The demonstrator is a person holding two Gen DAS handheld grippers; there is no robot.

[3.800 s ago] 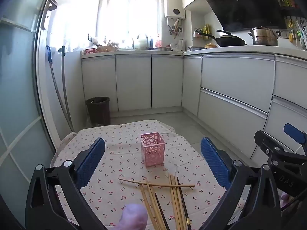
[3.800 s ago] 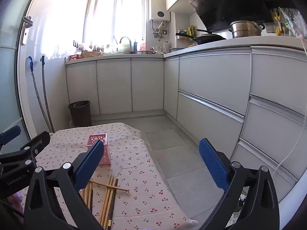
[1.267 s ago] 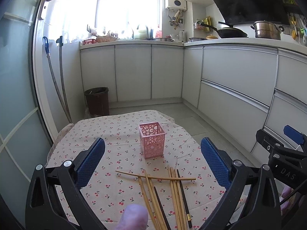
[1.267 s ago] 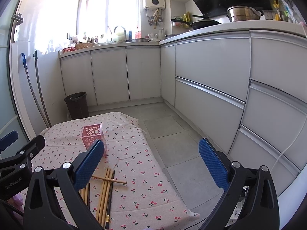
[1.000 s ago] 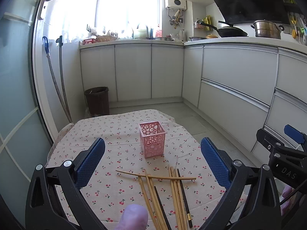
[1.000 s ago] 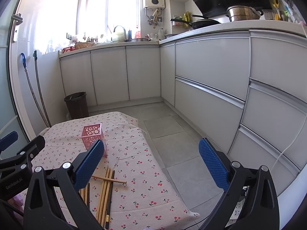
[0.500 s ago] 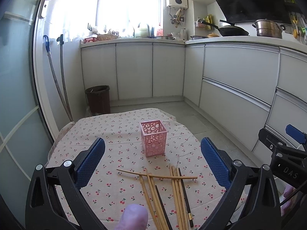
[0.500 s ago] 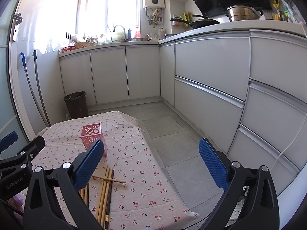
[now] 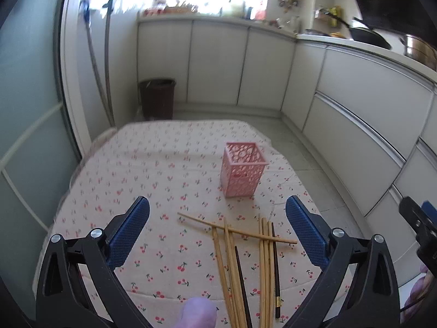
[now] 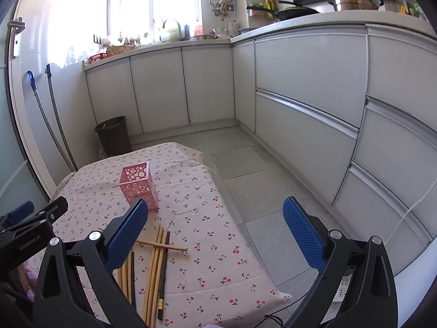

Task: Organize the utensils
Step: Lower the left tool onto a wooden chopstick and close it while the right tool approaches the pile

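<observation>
A pink perforated holder (image 9: 242, 172) stands upright and empty on a small table with a cherry-print cloth (image 9: 153, 169). In front of it lie several wooden and dark chopsticks (image 9: 240, 248), one crossing the others. My left gripper (image 9: 217, 231) is open and empty, held above the near part of the table over the chopsticks. My right gripper (image 10: 215, 225) is open and empty, to the right, above the table's right edge. In the right wrist view the holder (image 10: 138, 184) and chopsticks (image 10: 157, 257) lie to the left of the gripper.
A dark waste bin (image 9: 158, 98) stands on the floor beyond the table. White kitchen cabinets (image 10: 308, 104) run along the back and right. A glass door (image 9: 30, 104) is at the left. Tiled floor (image 10: 245, 169) lies right of the table.
Both grippers have tilted down and moved forward toward the table; the left view has swung a little to the left. The chopsticks and holder have not moved.
</observation>
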